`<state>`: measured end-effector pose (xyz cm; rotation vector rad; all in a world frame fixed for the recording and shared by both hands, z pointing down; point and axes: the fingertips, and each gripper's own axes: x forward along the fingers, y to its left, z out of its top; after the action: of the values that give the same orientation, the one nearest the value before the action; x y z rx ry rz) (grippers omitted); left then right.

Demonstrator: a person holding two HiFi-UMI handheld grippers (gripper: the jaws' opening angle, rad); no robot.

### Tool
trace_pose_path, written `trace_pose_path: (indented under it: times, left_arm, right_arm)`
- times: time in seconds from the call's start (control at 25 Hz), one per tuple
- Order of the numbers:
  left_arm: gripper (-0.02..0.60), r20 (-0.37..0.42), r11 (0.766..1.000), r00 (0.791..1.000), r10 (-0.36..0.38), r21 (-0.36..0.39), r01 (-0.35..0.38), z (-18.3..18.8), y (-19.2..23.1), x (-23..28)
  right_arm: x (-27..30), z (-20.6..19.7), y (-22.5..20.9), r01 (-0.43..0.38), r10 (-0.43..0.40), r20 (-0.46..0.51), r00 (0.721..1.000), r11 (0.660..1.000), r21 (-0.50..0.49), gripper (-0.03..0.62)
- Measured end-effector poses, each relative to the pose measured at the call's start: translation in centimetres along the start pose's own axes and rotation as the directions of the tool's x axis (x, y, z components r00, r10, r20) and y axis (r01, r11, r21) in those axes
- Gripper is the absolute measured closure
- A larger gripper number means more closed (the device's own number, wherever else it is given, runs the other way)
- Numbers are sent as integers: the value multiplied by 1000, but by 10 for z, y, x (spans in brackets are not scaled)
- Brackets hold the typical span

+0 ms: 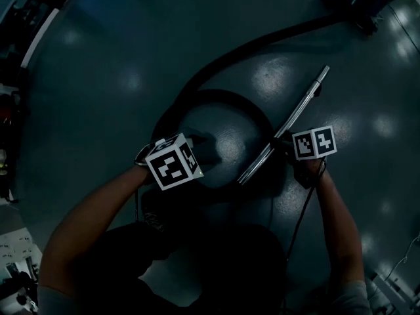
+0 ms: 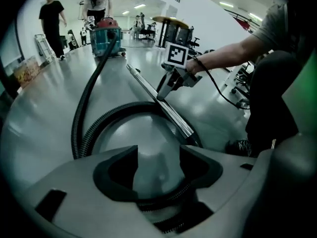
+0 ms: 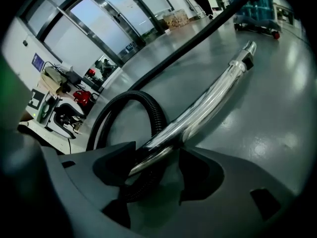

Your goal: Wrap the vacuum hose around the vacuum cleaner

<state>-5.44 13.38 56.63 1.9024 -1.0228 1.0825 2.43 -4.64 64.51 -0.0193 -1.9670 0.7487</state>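
The black ribbed hose [image 1: 216,97] runs from the teal vacuum cleaner [image 2: 105,36] far off on the floor and curls into a loop in front of me. Its chrome wand [image 1: 289,120] lies on the floor across the loop's right side. My left gripper [image 1: 200,151] hovers open inside the loop, and the near stretch of hose [image 2: 166,202] passes crosswise under its jaws. My right gripper [image 1: 283,144] is open and straddles the wand [image 3: 198,113], which runs between its jaws; I cannot tell whether they touch it. The left gripper view shows the right gripper [image 2: 166,90] down at the wand's middle.
Glossy grey floor [image 1: 98,77] surrounds the loop. Two people [image 2: 54,19] stand near the vacuum cleaner, with chairs and desks [image 2: 171,31] behind. Windows and cluttered tables [image 3: 59,98] line the far side. A cable [image 1: 298,222] trails from my right gripper.
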Motion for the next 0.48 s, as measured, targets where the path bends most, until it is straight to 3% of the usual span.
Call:
trace_pose_path:
  times: [0.24, 0.48]
  left_arm:
    - [313, 37, 998, 998, 52, 34, -53, -28, 45, -46]
    - [313, 39, 997, 999, 29, 76, -32, -40, 68, -42]
  right_arm:
    - [28, 40, 43, -9, -6, -93, 996, 987, -158, 333]
    - [40, 63, 47, 10, -48, -127, 991, 959, -284, 333]
